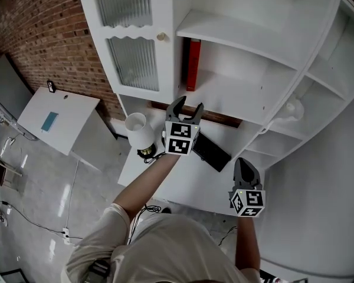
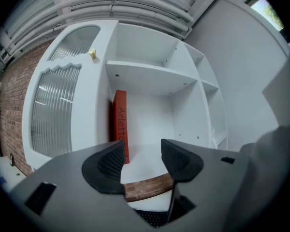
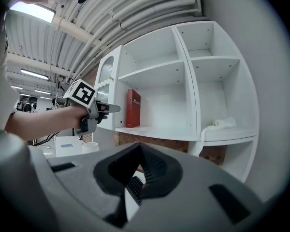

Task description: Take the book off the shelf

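Observation:
A red book [image 1: 192, 63] stands upright against the left wall of the middle shelf [image 1: 242, 99] in a white shelf unit. My left gripper [image 1: 186, 108] is raised just in front of that shelf, below and slightly right of the book, and apart from it. Its jaws are open with nothing between them. In the left gripper view the book [image 2: 120, 124] shows just above the left fingertip [image 2: 111, 161]. My right gripper [image 1: 246, 168] hangs lower at the right, shut and empty. The right gripper view shows the book [image 3: 133, 108] and the left gripper [image 3: 94, 111] from the side.
A ribbed-glass cabinet door [image 1: 135, 61] with a knob [image 1: 161, 37] stands left of the book. On the white counter below sit a white lamp shade [image 1: 137, 130] and a black keyboard-like slab [image 1: 211, 152]. A white object [image 1: 291, 108] lies on the right-hand shelf.

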{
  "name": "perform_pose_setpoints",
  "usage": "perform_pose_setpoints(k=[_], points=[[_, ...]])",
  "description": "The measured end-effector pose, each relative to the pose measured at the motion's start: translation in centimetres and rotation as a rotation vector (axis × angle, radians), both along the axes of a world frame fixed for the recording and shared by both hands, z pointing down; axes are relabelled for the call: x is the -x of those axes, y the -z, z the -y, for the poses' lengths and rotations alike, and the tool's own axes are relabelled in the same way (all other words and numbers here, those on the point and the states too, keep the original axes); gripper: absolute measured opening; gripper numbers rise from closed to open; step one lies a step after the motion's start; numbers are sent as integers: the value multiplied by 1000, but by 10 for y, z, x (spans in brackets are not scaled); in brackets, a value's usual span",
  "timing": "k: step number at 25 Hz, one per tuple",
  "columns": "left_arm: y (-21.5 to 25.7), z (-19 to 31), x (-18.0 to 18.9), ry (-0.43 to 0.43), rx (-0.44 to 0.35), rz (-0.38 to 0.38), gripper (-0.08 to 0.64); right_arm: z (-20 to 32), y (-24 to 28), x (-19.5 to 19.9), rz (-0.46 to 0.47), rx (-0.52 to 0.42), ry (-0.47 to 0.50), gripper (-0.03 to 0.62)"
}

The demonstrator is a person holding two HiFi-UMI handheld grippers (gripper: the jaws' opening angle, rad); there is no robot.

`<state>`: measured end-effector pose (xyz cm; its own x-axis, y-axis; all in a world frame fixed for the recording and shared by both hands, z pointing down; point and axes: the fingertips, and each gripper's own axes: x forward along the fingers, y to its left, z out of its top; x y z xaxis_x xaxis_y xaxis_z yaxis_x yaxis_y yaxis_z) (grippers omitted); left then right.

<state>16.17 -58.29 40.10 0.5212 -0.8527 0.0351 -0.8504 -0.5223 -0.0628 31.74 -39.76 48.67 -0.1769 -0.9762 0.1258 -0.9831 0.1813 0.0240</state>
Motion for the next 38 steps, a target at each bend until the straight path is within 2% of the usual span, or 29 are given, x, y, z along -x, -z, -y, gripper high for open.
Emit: perform_pose_setpoints(k=[10,14,19,25,35,38], points=[[8,83,-16,137,53,-27,229,17,-11,-7,22,18,-25,2],[9,103,-14,189,96,-92,239,21,-15,-11,29,29,-27,2],[6,126,-16,251,121,-93,247,23,-18,-10,35,37,-20,2],[9,150,-17,280,145,-112,264,22,-21,-11,37,45,-13,2],[4,187,-28,303,139,-44,264,18,-32,-24,43,65,-37,2],[2,195,-29,308,143,-44,262,18,-36,-24,46,76,-41,2]])
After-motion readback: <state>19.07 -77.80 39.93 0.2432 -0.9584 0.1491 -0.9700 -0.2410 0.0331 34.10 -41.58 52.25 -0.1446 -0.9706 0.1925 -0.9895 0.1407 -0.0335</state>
